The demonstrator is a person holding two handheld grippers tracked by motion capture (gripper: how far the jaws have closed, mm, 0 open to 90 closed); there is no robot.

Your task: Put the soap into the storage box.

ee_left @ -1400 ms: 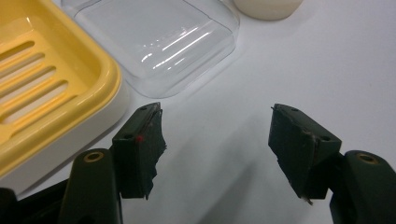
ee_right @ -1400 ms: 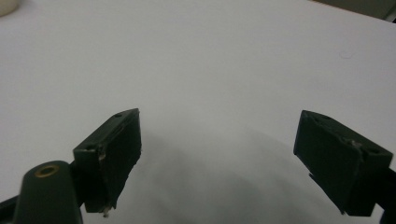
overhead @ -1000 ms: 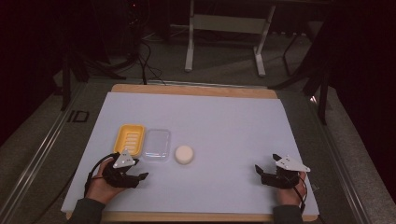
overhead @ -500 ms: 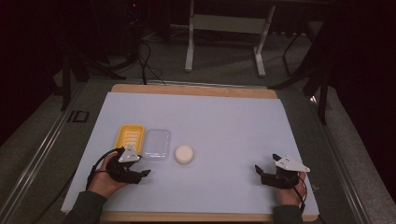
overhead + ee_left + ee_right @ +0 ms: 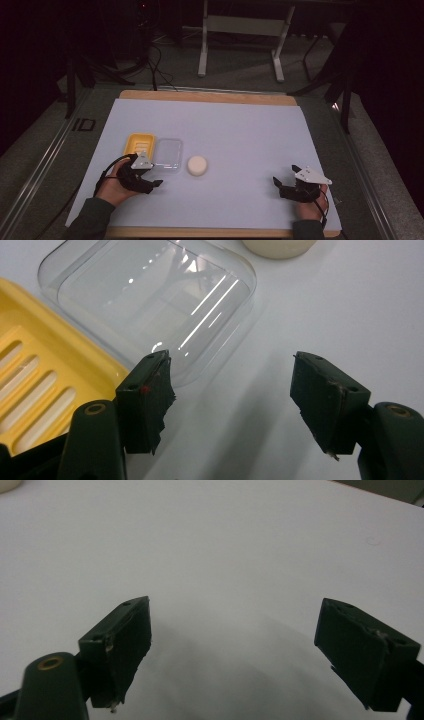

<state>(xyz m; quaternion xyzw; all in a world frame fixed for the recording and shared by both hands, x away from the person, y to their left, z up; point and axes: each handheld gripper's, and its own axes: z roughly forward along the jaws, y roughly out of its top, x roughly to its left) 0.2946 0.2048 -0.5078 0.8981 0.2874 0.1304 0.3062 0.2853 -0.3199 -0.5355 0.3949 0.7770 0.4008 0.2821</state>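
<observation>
A yellow slotted soap dish lies at the table's left, with a clear plastic lid right beside it and a round cream soap bar just to the right. My left gripper is open, hovering just in front of the clear lid; its left jaw sits by the lid's near corner, next to the yellow dish. The soap shows at the top edge. My right gripper rests open near the front right, over bare white surface, holding nothing.
A white sheet covers the wooden table. Beyond the far edge stand a metal frame's legs and cables on the dark floor. A metal rail runs along the left side.
My left gripper has shifted slightly right and forward, toward the clear lid's near corner. The right gripper has stayed put.
</observation>
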